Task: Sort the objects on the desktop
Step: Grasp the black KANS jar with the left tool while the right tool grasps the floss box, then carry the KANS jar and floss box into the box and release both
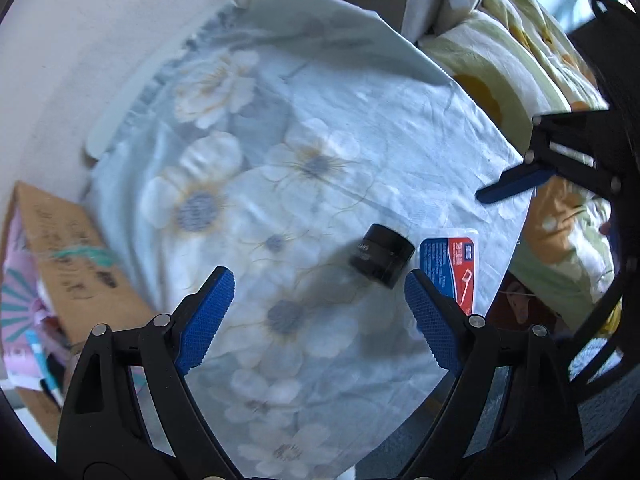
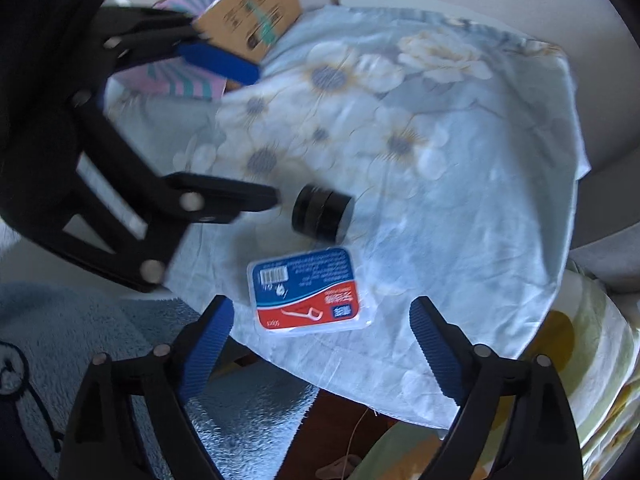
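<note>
Left wrist view is showing the left tongs (image 1: 320, 292) standing wide and empty, pointing steeply down over the worktop (image 1: 400, 152), which is wearing a pale blue flowered cloth. A small black jar (image 1: 381, 255) is lying on its side just ahead of the tongs and nearer their right-hand finger, not touching either one. A flat floss pick box (image 1: 451, 268) is lying just beyond that same finger, close to the worktop's edge. Right wrist view is showing the right tongs (image 2: 322, 328) likewise standing wide and holding nothing, with the floss pick box (image 2: 306, 292) lying between and just ahead of their fingers, and the black jar (image 2: 322, 214) lying just past it. The left tongs (image 2: 256, 136) are appearing there above and to the left, one finger nearly reaching the jar. A cardboard box (image 1: 68, 248) is sitting off the left tongs' outer side. Risks, as judged: the jar, being round and on its side, is likely to roll away if nudged off-centre; the two tongs are working near one another and may collide; the box is sitting near the edge and may be pushed off.
</note>
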